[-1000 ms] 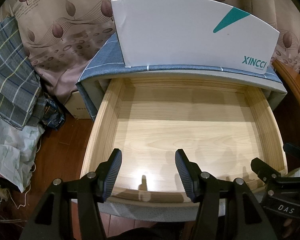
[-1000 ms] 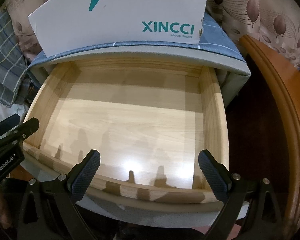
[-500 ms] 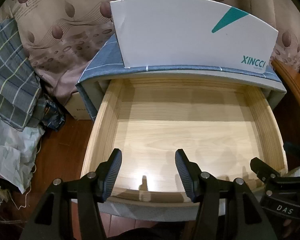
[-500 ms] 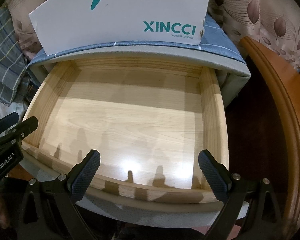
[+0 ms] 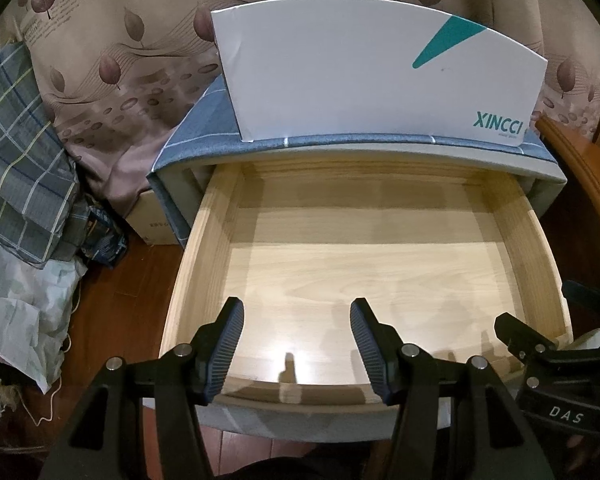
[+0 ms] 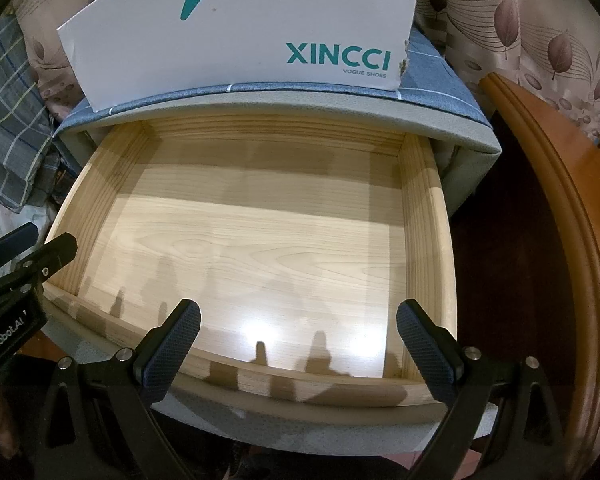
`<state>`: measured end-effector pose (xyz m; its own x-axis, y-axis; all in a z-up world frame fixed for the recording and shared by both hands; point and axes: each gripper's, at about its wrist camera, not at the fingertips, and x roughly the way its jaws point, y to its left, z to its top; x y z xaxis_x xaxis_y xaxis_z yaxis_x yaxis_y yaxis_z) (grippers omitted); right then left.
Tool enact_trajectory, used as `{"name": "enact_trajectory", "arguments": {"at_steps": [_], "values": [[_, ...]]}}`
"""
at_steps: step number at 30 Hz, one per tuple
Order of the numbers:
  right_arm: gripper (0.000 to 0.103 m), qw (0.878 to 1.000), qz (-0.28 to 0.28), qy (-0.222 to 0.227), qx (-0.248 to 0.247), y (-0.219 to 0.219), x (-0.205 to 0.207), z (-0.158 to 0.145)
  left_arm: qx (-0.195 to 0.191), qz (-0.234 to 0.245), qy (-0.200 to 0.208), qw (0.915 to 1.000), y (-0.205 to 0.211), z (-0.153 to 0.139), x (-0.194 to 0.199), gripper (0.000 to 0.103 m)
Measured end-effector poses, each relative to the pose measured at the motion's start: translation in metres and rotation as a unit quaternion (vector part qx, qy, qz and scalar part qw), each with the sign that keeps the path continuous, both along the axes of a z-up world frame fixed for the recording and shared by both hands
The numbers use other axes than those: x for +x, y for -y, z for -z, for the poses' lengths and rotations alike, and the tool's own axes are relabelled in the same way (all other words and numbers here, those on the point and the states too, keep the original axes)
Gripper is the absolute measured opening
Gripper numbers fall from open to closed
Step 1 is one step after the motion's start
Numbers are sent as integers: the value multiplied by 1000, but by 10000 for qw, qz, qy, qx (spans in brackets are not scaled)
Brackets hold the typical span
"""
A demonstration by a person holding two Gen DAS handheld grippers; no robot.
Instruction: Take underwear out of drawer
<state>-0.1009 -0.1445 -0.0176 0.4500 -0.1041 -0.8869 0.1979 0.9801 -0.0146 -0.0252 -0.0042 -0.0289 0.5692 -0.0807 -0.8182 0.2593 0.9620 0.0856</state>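
No underwear is seen in the open wooden drawer (image 5: 384, 280); being soft and light, it would be pinched at a fold. The left gripper (image 5: 296, 344) and right gripper (image 6: 298, 344) are held apart, empty.

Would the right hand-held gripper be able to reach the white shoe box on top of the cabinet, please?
Probably yes: the right hand-held gripper is open and empty, and only the pulled-out drawer lies between it and the shoe box.

Wall: I see a curtain (image 5: 148, 92) with brown leaves.
Floor: I see dark red-brown wood (image 5: 112, 304).
Left side: I see checked cloth (image 5: 16, 152) piled up.
Right side: I see a curved brown wood edge (image 6: 556, 208).
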Motion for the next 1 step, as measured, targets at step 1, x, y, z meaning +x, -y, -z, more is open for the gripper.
{"name": "enact_trajectory", "arguments": {"at_steps": [1], "values": [[97,10000,0,-1,2,0,0,0,2,0,-1,10000,0,0,0,57]]}}
